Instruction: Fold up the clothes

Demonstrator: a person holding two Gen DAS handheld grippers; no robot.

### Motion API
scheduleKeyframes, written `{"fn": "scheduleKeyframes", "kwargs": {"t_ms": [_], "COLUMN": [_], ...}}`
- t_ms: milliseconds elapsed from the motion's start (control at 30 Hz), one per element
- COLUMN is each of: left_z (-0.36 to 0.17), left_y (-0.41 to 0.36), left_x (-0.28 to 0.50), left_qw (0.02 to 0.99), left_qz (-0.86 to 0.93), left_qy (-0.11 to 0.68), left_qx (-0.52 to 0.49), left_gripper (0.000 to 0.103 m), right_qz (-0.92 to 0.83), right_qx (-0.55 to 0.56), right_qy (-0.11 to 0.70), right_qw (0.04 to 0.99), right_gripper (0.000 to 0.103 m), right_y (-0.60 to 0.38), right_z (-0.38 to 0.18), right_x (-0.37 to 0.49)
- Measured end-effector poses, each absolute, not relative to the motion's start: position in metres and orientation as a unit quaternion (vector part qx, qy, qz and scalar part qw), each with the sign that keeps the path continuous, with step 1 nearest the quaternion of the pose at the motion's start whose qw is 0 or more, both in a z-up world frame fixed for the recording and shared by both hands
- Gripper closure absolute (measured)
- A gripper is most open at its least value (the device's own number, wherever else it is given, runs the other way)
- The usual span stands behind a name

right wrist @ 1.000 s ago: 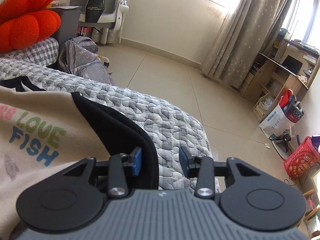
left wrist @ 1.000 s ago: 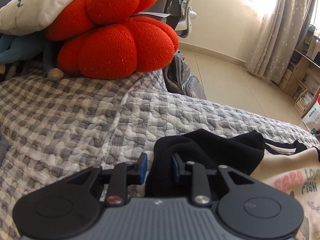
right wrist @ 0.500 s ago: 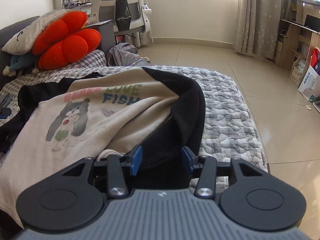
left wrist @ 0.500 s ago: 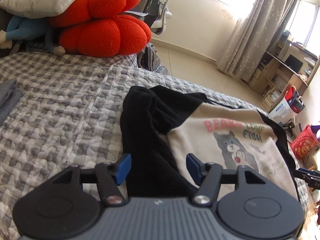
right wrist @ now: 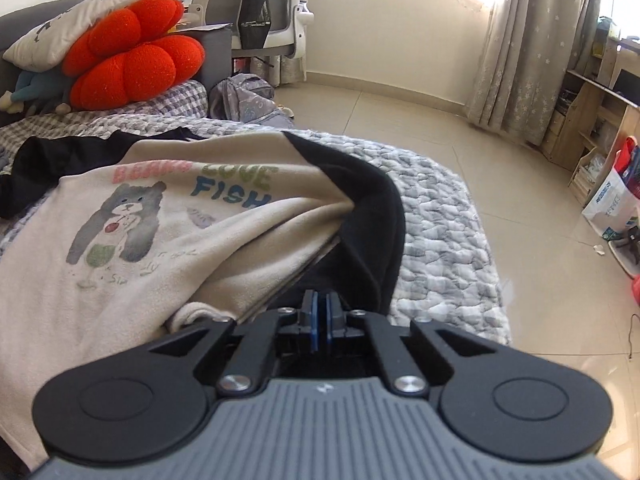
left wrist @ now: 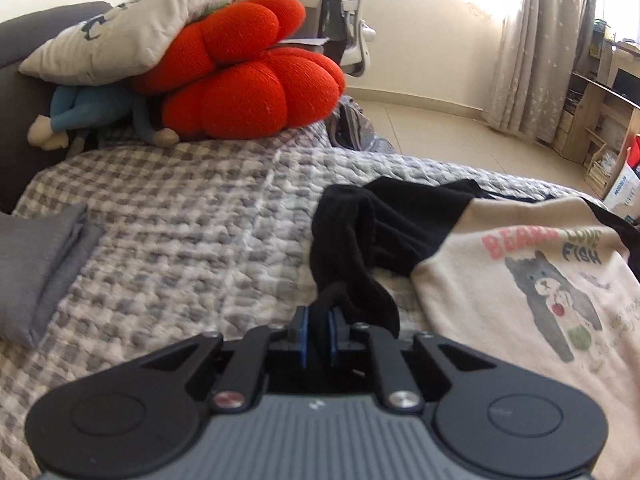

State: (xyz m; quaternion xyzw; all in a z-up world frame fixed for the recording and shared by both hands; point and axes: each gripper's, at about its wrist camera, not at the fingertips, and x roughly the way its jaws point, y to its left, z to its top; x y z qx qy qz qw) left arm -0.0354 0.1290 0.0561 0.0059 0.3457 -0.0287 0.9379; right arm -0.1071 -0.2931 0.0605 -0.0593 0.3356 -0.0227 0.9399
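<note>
A cream sweatshirt (left wrist: 500, 320) with a bear print and black sleeves lies front-up on the quilted bed (left wrist: 180, 220). My left gripper (left wrist: 318, 316) is closing, and its blue pads pinch the bunched end of one black sleeve (left wrist: 352, 240), which trails away towards the shoulder. In the right wrist view the cream body (right wrist: 140, 280) is rumpled, and the other black sleeve (right wrist: 376, 216) curves along its right side. My right gripper (right wrist: 320, 300) is shut, its pads nipping the near end of that sleeve beside the folded cream hem.
At the bed's head are a red knitted cushion (left wrist: 240, 76), a cream pillow (left wrist: 120, 36) and a blue plush toy (left wrist: 88, 108). A folded grey cloth (left wrist: 40, 264) lies at the left. A backpack (right wrist: 244, 98) leans by the bed and a chair (right wrist: 264, 4) stands behind. The tiled floor (right wrist: 480, 140) lies beyond the bed's right edge.
Both grippers stood open around the black sleeves half a second ago; now their pads have closed on the fabric. The left sleeve end is bunched and drawn towards the camera.
</note>
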Motion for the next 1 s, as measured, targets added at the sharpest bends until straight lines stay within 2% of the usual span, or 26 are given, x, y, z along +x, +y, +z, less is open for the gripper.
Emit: {"fn": "scheduleKeyframes", "kwargs": {"t_ms": [133, 233, 367, 400, 433, 533, 567, 800, 867, 933, 967, 1000], "left_z": [0.066, 0.065, 0.057, 0.056, 0.057, 0.055, 0.051, 0.027, 0.021, 0.014, 0.013, 0.014], "left_y": [0.160, 0.175, 0.175, 0.173, 0.169, 0.144, 0.131, 0.071, 0.061, 0.050, 0.047, 0.047], "left_x": [-0.012, -0.006, -0.040, -0.055, -0.071, -0.113, -0.125, -0.144, -0.145, -0.146, -0.145, -0.143], "left_qw": [0.941, 0.937, 0.934, 0.934, 0.934, 0.921, 0.913, 0.897, 0.901, 0.905, 0.906, 0.905], "left_qz": [0.010, 0.028, 0.018, 0.006, -0.013, -0.103, -0.133, -0.185, -0.182, -0.178, -0.176, -0.179], "left_qy": [0.339, 0.346, 0.353, 0.353, 0.352, 0.368, 0.378, 0.397, 0.391, 0.386, 0.384, 0.386], "left_qx": [-0.018, -0.035, -0.049, -0.054, -0.064, -0.074, -0.071, -0.055, -0.037, -0.019, -0.012, -0.016], "left_gripper": [0.093, 0.091, 0.082, 0.080, 0.079, 0.072, 0.067, 0.058, 0.058, 0.066, 0.084, 0.096], "right_qz": [-0.114, -0.144, -0.094, -0.075, -0.051, 0.032, 0.054, 0.075, 0.050, 0.044, 0.048, 0.052], "right_qx": [-0.111, -0.103, -0.064, -0.054, -0.037, 0.025, 0.054, 0.126, 0.091, 0.082, 0.086, 0.091], "right_qy": [0.299, 0.287, 0.287, 0.286, 0.285, 0.299, 0.304, 0.332, 0.320, 0.310, 0.306, 0.302], "right_qw": [0.941, 0.942, 0.951, 0.954, 0.956, 0.953, 0.950, 0.932, 0.942, 0.946, 0.947, 0.948], "right_gripper": [0.099, 0.096, 0.075, 0.059, 0.056, 0.056, 0.056, 0.053, 0.061, 0.089, 0.091, 0.091], "right_y": [-0.321, -0.336, -0.325, -0.319, -0.314, -0.303, -0.301, -0.285, -0.273, -0.270, -0.272, -0.273], "right_z": [0.085, 0.092, 0.081, 0.076, 0.072, 0.058, 0.053, 0.029, 0.027, 0.030, 0.033, 0.036], "right_x": [-0.096, -0.092, -0.120, -0.130, -0.141, -0.168, -0.172, -0.161, -0.167, -0.175, -0.180, -0.185]}}
